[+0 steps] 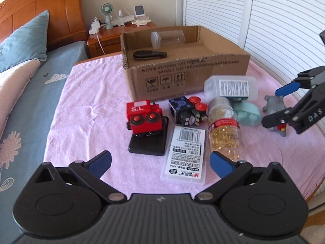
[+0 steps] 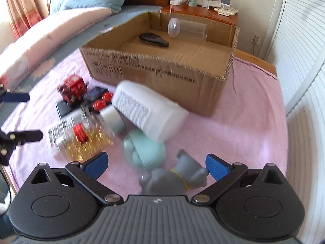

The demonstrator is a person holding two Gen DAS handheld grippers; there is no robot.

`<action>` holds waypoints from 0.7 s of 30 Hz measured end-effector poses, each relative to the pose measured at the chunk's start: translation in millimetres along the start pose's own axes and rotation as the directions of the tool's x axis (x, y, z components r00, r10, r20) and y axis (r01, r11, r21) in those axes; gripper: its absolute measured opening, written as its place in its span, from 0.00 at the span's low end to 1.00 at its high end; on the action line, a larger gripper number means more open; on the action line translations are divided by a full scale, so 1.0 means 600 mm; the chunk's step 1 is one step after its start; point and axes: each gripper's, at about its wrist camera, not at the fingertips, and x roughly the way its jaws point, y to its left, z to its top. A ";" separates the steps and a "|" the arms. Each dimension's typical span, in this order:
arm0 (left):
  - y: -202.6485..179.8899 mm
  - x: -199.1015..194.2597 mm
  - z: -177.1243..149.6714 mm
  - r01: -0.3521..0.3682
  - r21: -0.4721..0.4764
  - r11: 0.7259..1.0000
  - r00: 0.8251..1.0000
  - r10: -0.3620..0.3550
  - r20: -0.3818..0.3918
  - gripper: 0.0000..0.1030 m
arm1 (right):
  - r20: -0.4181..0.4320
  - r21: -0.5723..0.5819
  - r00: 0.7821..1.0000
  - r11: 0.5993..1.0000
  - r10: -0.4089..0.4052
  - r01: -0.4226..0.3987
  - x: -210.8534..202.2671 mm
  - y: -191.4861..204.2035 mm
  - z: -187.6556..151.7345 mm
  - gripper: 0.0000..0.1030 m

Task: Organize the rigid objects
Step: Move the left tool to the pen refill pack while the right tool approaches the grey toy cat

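Note:
An open cardboard box (image 1: 189,77) (image 2: 162,75) holds a clear jar (image 1: 167,38) (image 2: 186,29) and a black flat case (image 1: 150,55) (image 2: 154,39). In front of it on the pink cloth lie a red toy train (image 1: 143,117) (image 2: 71,90), a dark cube toy (image 1: 187,109), a white labelled case (image 1: 185,154), a bottle of gold capsules (image 1: 224,131) (image 2: 89,140), a white container (image 1: 231,87) (image 2: 148,111), a teal case (image 1: 248,112) (image 2: 145,149) and a grey figurine (image 1: 274,106) (image 2: 174,178). My left gripper (image 1: 160,163) is open above the white case. My right gripper (image 2: 156,165) (image 1: 274,105) is open around the figurine.
A bed with a blue pillow (image 1: 24,40) lies to the left. A wooden nightstand (image 1: 121,32) (image 2: 203,14) with a small fan and chargers stands behind the box. White slatted doors (image 1: 264,20) run along the right. The table edge (image 2: 262,63) shows beyond the cloth.

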 end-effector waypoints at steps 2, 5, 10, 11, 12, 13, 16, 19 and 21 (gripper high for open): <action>-0.006 0.011 -0.004 0.016 0.013 1.000 1.000 -0.016 -0.018 0.99 | -0.009 0.004 1.000 1.000 -0.005 0.005 -0.010 0.001 -0.017 1.00; -0.012 0.028 -0.013 0.044 0.025 0.999 0.998 -0.043 -0.048 0.99 | -0.016 0.025 1.000 1.000 -0.018 0.019 -0.021 -0.003 -0.038 1.00; -0.009 0.054 -0.027 0.039 0.013 0.999 0.996 -0.037 -0.086 1.00 | -0.010 0.082 0.999 0.996 -0.030 0.031 -0.024 -0.011 -0.061 1.00; -0.003 0.054 -0.029 0.049 -0.003 0.999 0.995 -0.049 -0.083 1.00 | -0.008 0.094 1.000 0.995 -0.026 0.027 -0.024 -0.012 -0.062 1.00; 0.002 0.052 -0.030 0.045 -0.011 0.999 0.995 -0.045 -0.084 1.00 | -0.004 0.102 1.000 0.994 -0.025 0.026 -0.024 -0.012 -0.064 1.00; 0.007 0.051 -0.031 0.036 -0.011 0.999 0.996 -0.037 -0.082 1.00 | 0.000 0.106 1.000 0.994 -0.025 0.025 -0.025 -0.012 -0.066 1.00; 0.027 0.046 -0.037 0.027 -0.029 0.999 0.996 -0.030 -0.089 1.00 | 0.004 0.108 1.000 0.994 -0.031 0.030 -0.025 -0.010 -0.067 1.00; 0.048 0.039 -0.043 0.001 -0.050 0.999 0.995 -0.006 -0.095 1.00 | -0.001 0.099 0.999 0.994 -0.041 0.041 -0.026 -0.006 -0.070 1.00; 0.061 0.037 -0.047 -0.020 -0.067 0.998 0.995 0.013 -0.094 1.00 | -0.007 0.090 0.999 0.995 -0.046 0.046 -0.027 -0.001 -0.072 1.00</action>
